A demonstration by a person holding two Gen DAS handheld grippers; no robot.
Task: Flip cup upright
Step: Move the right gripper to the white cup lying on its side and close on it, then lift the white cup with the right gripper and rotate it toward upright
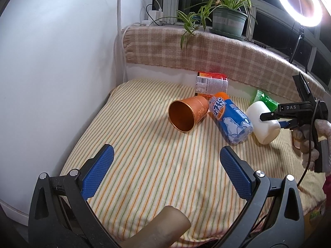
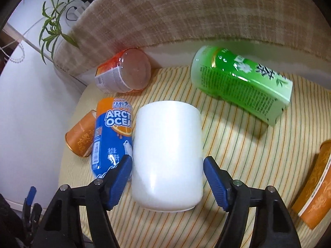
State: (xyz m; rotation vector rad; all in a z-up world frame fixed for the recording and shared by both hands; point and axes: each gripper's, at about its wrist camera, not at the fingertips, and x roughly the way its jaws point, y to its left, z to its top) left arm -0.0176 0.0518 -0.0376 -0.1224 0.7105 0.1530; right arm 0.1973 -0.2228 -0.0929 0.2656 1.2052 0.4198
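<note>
We see white cup (image 2: 167, 157) upside down, base toward camera, right tool (image 2: 167, 170) straddling it, unclamped; left tool (image 1: 165, 159) apart.

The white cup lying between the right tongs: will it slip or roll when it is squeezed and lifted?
The white cup looks glossy and smooth, so it may slip in the right tongs, whose pads are ribbed. It lies on its side on the striped cloth, so a push could roll it. It looks rigid, probably ceramic, so rather heavy.
</note>
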